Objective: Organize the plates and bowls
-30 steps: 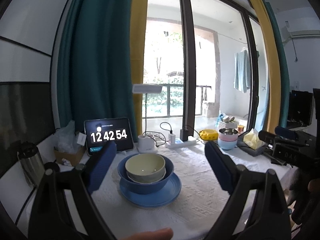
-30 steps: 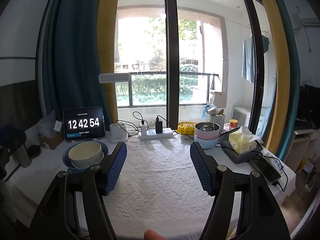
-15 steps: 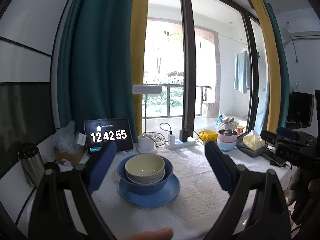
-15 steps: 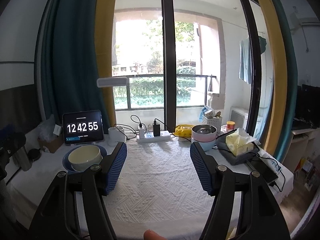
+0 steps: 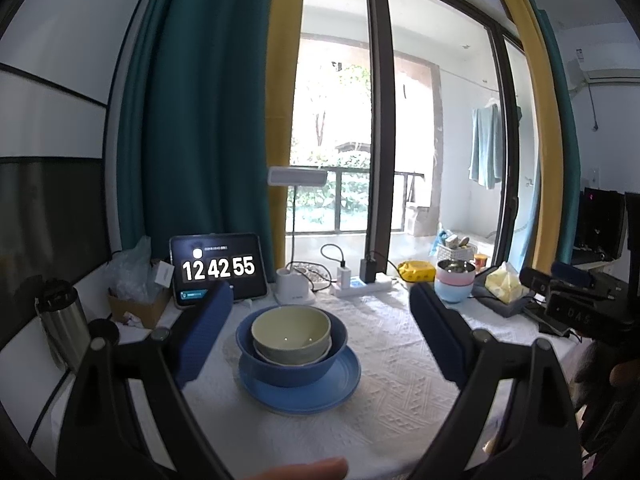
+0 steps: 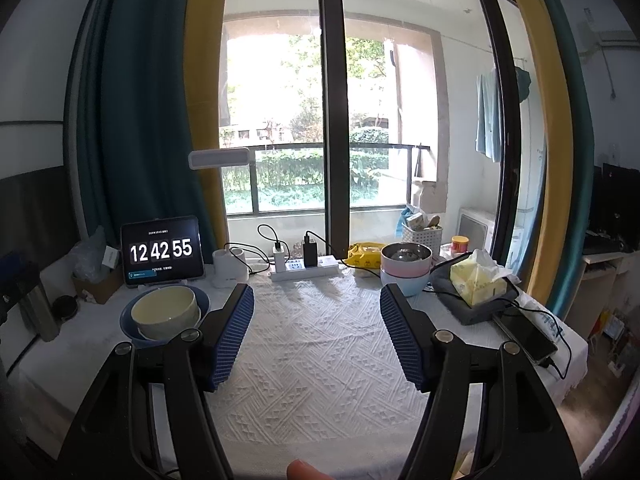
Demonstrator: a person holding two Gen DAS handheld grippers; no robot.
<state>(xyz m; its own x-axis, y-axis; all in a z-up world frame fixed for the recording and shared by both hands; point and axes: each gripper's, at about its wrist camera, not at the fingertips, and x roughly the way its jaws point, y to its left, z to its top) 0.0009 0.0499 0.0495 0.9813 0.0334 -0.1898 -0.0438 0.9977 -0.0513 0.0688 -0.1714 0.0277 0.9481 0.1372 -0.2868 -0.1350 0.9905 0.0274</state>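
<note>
**A:** Jaws first. Left gripper (image 5: 320, 324): wide apart, nothing between the pads, held above the table's near edge. Right gripper (image 6: 316, 336): also spread, empty, over bare tablecloth (image 6: 316, 360).

**B:** Task pieces?

**A:** Cream bowl (image 5: 291, 332) nested in a blue bowl (image 5: 294, 364), both on a blue plate (image 5: 300, 390). Stack sits left of centre, directly ahead of the left gripper, left of the right one.

**B:** Other crockery?

**A:** Far right: a metal-lined bowl on a pink bowl (image 6: 406, 266) on a pale blue bowl (image 6: 404, 284).

**B:** Surroundings?

**A:** Tablet clock (image 6: 162, 250) far left, lamp base (image 5: 294, 290) and power strip (image 6: 304, 270) along the far edge, tissue pack (image 6: 478, 280) and phone (image 6: 526, 336) right. Cloth between the stacks lies clear.
</note>
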